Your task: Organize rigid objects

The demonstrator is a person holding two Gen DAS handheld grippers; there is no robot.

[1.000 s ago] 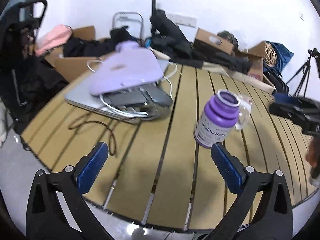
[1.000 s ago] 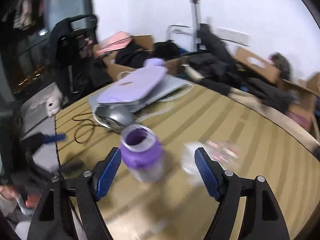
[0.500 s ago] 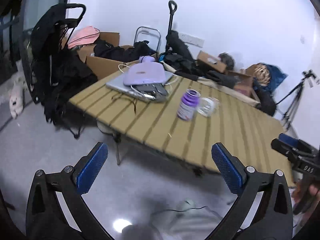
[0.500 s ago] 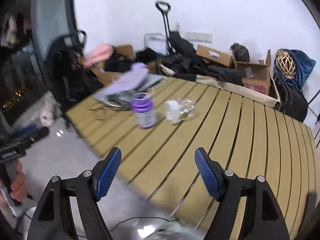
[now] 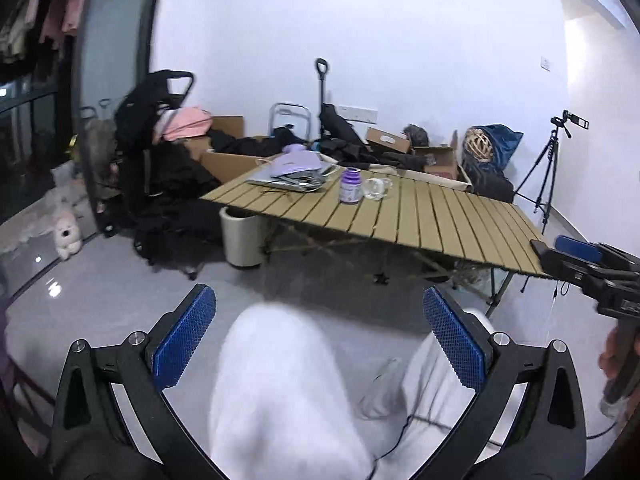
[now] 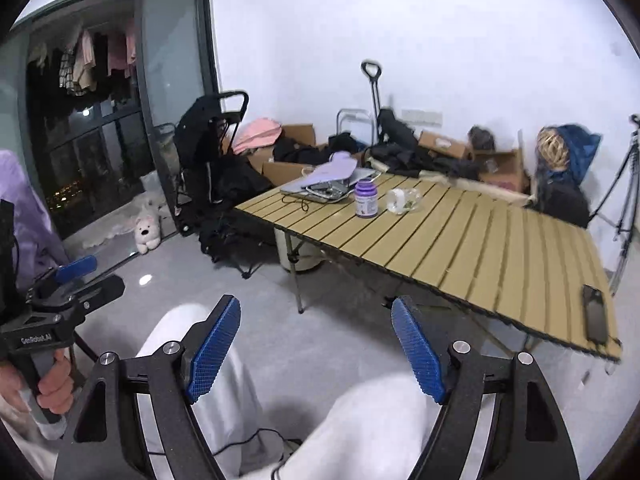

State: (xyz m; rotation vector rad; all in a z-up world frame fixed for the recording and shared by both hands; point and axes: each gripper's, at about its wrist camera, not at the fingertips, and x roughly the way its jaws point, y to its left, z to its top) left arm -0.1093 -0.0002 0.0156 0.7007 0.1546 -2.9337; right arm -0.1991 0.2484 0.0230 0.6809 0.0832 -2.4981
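Observation:
A purple bottle stands upright on the slatted wooden table, and it also shows in the right wrist view. A clear jar lies on its side just right of it, also in the right wrist view. A laptop with a lilac case on top lies at the table's far left. My left gripper is open and empty, far back from the table above white-trousered knees. My right gripper is open and empty, also far back.
A black phone lies at the table's near right corner. A white bin stands under the table. A black stroller, cardboard boxes, dark clothes and a tripod line the wall. A plush toy lies on the floor.
Both grippers have pulled far back from the table; the bottle and jar, close a second ago, are now distant. Both stay open and empty. My knees have come into view.

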